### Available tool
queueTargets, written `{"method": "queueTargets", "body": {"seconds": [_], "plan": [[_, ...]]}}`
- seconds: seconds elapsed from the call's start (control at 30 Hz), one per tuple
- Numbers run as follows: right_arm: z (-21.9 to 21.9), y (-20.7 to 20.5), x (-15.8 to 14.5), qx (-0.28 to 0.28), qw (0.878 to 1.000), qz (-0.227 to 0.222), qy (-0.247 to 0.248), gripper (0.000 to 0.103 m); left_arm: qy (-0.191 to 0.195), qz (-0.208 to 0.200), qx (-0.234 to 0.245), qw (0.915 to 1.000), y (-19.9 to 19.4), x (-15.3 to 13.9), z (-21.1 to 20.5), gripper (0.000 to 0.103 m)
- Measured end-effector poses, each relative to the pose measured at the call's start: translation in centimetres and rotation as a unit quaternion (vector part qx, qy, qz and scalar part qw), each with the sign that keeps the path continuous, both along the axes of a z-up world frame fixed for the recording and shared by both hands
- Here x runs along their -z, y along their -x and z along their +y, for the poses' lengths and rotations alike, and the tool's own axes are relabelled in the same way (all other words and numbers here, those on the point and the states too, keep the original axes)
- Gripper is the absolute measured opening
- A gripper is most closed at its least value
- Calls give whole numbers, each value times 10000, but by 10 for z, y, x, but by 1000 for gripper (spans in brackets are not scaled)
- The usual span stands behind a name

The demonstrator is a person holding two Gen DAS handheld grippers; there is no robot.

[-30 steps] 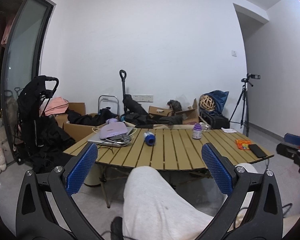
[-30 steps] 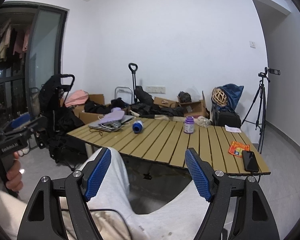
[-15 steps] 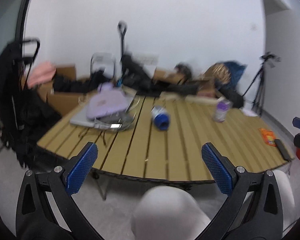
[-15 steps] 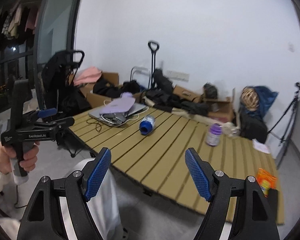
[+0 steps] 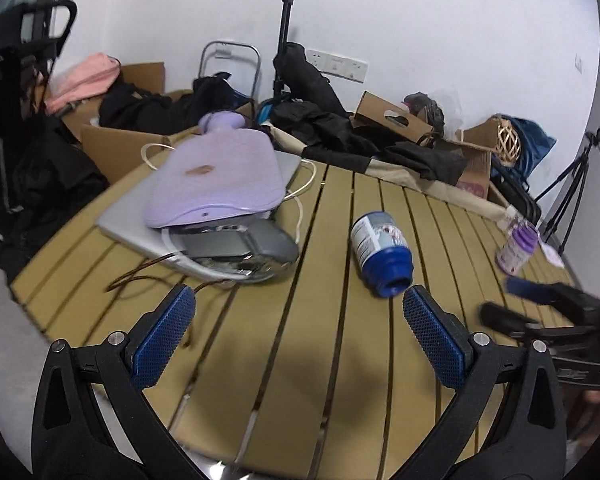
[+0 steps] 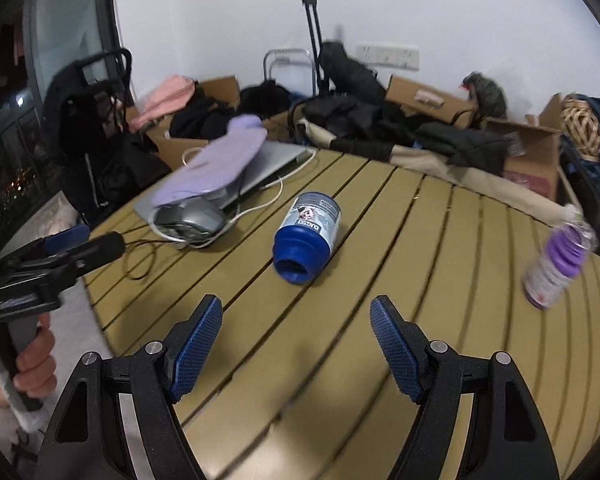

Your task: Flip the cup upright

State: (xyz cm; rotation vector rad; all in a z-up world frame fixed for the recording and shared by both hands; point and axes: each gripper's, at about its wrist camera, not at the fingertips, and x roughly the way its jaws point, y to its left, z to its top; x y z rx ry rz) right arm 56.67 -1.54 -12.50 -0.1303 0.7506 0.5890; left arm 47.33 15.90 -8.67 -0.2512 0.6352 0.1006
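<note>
A blue cup with a grey printed label [image 5: 381, 251] [image 6: 309, 234] lies on its side on the slatted wooden table [image 5: 308, 380] [image 6: 440, 248], its open mouth turned toward me. My left gripper [image 5: 300, 332] hovers open over the near table edge; the cup lies just beyond its right finger. My right gripper [image 6: 296, 344] is also open, with the cup straight ahead past its fingertips. Neither holds anything. The left gripper [image 6: 80, 246] shows at the left of the right wrist view, held by a hand [image 6: 28, 364].
A laptop [image 5: 140, 220] with a lilac hot-water bottle [image 5: 216, 180], a grey pouch [image 5: 240, 246] and cables lies at the table's left. A purple-capped bottle [image 6: 558, 264] stands at the right. Boxes, bags, a stroller and a tripod [image 5: 572, 184] crowd the floor behind.
Both grippers have moved forward and down over the table, so the cup is now close ahead. The person's knee has left both views. The jaws stay open.
</note>
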Motion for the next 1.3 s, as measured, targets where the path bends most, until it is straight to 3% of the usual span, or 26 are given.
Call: {"method": "queueTargets", "body": {"seconds": [0.23,0.43,0.47,0.67,0.83,0.9,0.97,1.07,1.17,1.3], "plan": [[35,-65,35,215,9992,267,-195,81,-29,181,195,9996,-46,18,1,103],[46,-101,59,291,9948,765,-603,78,-176,239,386,9988,-78,23,-5,103],[46,-103,60,284,9949,750,-607,71,-192,247,424,9986,-84,22,-7,103],[24,-86,57,-197,9980,573,-184,70,-51,398,846,9956,-109,14,-30,103],[-22,-55,54,-1035,9932,538,20,70,466,880,1260,9870,-140,23,-70,101],[-41,-44,55,-1192,9915,520,-41,70,515,1103,1518,9809,-151,33,-92,95],[-54,-38,55,-1262,9910,452,-38,71,417,1398,1712,9744,-160,45,-116,69],[-68,-33,57,-1592,9859,472,-192,71,548,1607,1781,9693,-167,55,-129,47],[-81,-35,57,-1539,9866,391,-380,72,422,1747,1655,9697,-172,56,-135,33],[-101,-41,49,-1046,9937,140,-369,73,141,1727,1635,9712,-163,52,-137,31]]}}
